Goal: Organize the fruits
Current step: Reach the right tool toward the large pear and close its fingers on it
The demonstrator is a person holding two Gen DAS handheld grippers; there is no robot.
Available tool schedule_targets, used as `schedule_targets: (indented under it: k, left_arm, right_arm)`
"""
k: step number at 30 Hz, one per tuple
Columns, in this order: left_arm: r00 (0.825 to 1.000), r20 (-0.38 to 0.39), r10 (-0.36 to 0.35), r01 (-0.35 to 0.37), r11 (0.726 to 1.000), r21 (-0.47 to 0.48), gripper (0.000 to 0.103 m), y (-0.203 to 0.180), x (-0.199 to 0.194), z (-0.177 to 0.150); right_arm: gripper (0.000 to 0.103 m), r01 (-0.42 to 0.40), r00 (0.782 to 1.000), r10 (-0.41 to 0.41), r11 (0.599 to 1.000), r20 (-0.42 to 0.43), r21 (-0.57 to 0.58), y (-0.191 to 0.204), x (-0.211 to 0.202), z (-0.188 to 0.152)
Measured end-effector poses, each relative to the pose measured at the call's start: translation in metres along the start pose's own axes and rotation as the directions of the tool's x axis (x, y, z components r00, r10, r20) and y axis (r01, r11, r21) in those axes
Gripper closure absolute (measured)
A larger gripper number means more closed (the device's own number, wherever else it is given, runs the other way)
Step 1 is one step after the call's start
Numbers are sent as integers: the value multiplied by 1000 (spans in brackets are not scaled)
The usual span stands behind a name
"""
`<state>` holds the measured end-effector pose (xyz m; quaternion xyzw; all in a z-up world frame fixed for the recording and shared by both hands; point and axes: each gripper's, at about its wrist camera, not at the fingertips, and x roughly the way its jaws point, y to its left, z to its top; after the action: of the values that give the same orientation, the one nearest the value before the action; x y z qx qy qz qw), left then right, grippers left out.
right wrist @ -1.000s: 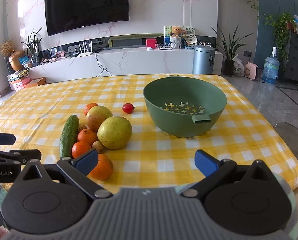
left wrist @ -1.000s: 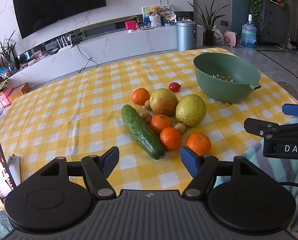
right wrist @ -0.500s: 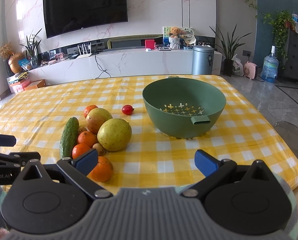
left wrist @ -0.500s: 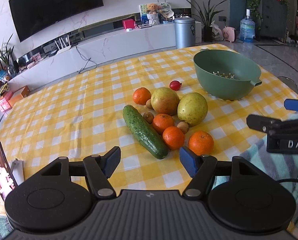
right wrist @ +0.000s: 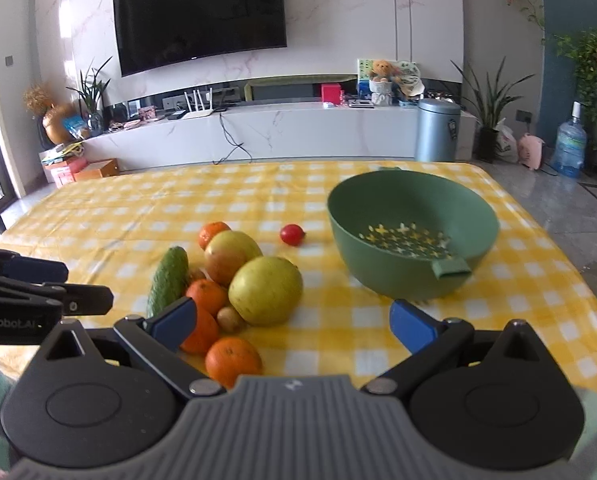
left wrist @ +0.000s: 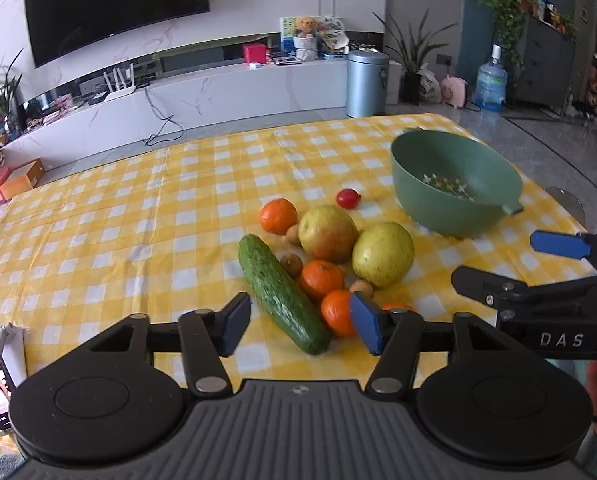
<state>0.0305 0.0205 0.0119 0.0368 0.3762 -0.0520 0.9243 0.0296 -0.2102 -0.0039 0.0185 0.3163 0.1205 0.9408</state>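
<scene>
Fruit pile clustered mid desk beside empty green colander, left claw closing, nothing gripped, cucumber tip between its pads, right claw released wide above the pile

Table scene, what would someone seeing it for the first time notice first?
Probably the pile of produce mid-table on the yellow checked cloth: a long cucumber, several oranges, and two large yellowish fruits. To its right stands an empty green colander bowl, with a small red tomato lying apart between bowl and pile.
</scene>
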Motion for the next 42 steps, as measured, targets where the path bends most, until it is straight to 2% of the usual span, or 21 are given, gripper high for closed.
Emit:
schedule_targets:
  k: [5, 9, 12, 14, 16, 19, 23, 30, 37, 42]
  left_arm:
    - [1000, 9, 4, -4, 999, -35, 39, 5, 14, 18]
    - [1000, 16, 12, -12, 1000, 12, 38, 2, 29, 32]
    - [999, 32, -10, 8, 999, 52, 37, 0, 41, 39]
    - [999, 36, 0, -2, 997, 80, 33, -2, 50, 43]
    - [999, 34, -1, -1, 998, 61, 29, 1, 60, 47]
    - [998, 2, -67, 67, 997, 24, 28, 9, 76, 53]
    - [996, -32, -80, 81, 996, 32, 28, 13, 97, 56]
    - [987, -37, -155, 154, 987, -47, 28, 30, 112, 56]
    - [988, -46, -149, 146, 988, -58, 28, 41, 117, 44]
    - [989, -48, -140, 136, 988, -78, 29, 48, 119, 40]
  right_arm:
    - [4, 6, 999, -6, 1000, -46, -1, 1, 23, 19]
    - [5, 7, 997, -8, 1000, -76, -7, 2, 46, 29]
    - [5, 8, 995, -5, 1000, -102, 28, -1, 65, 34]
    - [8, 1, 993, 6, 998, -116, 64, -5, 77, 36]
    - [13, -3, 991, 16, 996, -134, 94, -9, 89, 36]
    - [18, -19, 986, 41, 991, -162, 134, -12, 104, 33]
    - [26, -43, 981, 79, 979, -179, 197, -18, 120, 32]
    - [27, -84, 973, 146, 944, -177, 318, -30, 138, 29]
    - [33, -137, 964, 200, 938, -173, 320, -22, 144, 28]
    - [33, -126, 958, 198, 941, -209, 314, -16, 154, 24]
